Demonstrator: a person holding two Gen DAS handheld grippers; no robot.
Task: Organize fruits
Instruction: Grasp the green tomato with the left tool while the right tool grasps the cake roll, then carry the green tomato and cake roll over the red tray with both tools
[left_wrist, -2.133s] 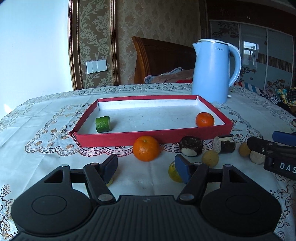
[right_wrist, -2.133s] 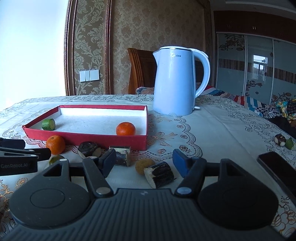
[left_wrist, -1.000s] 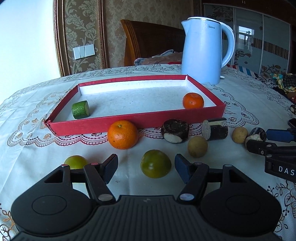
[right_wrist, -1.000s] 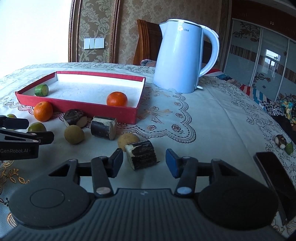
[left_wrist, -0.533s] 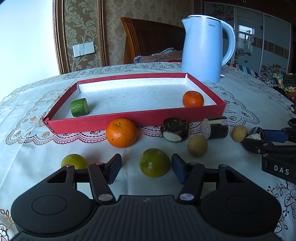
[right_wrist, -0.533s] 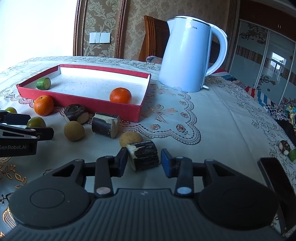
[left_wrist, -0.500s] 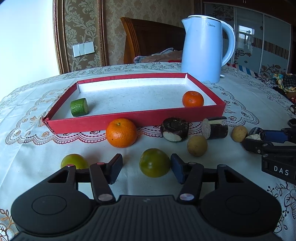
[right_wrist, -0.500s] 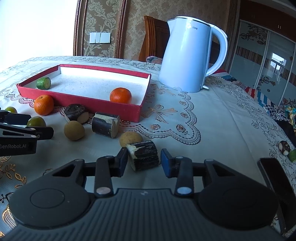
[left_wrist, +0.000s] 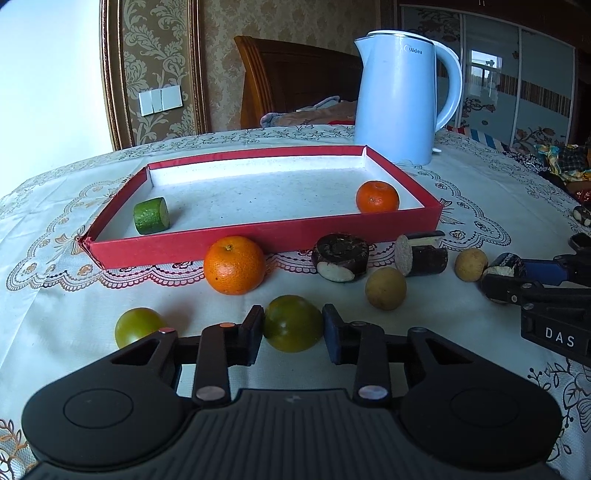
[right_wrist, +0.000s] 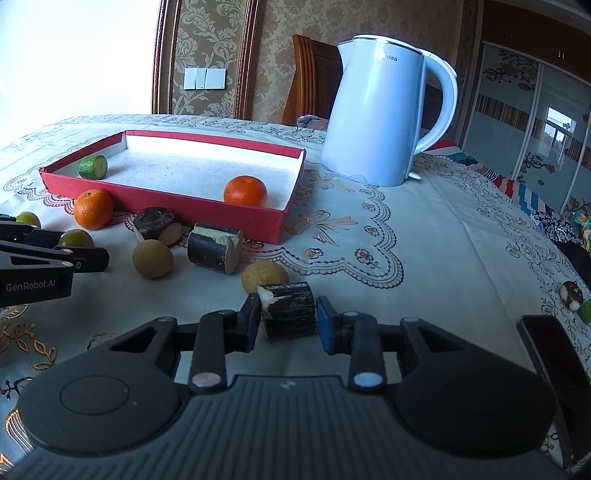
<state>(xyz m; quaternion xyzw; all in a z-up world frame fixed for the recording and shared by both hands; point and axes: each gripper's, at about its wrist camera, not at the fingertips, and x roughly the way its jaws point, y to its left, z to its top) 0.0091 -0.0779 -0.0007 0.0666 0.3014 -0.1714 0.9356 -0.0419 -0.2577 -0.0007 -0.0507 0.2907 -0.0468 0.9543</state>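
Observation:
On the tablecloth, a dark green citrus fruit (left_wrist: 291, 322) sits between the pads of my left gripper (left_wrist: 291, 328); the jaws are closing and the pads touch both its sides. A short dark-skinned cane piece (right_wrist: 290, 314) is held at both ends by my right gripper (right_wrist: 288, 321), which is shut on it. The red tray (left_wrist: 266, 236) holds a small orange (left_wrist: 377, 196) and a green cucumber piece (left_wrist: 151, 216). In front of the tray lie an orange (left_wrist: 234, 265), another green fruit (left_wrist: 136, 326), two dark cane pieces (left_wrist: 341, 256) and two tan round fruits (left_wrist: 386, 288).
A pale blue kettle (left_wrist: 399, 99) stands behind the tray's right corner. A dark phone (right_wrist: 554, 362) lies at the right near the table edge, with a few small fruit pieces (right_wrist: 571, 294) beyond it. A wooden chair stands behind the table.
Both grippers' jaws have narrowed: the left onto the green citrus fruit, the right onto the dark cane piece. Neither hand has shifted over the last second.

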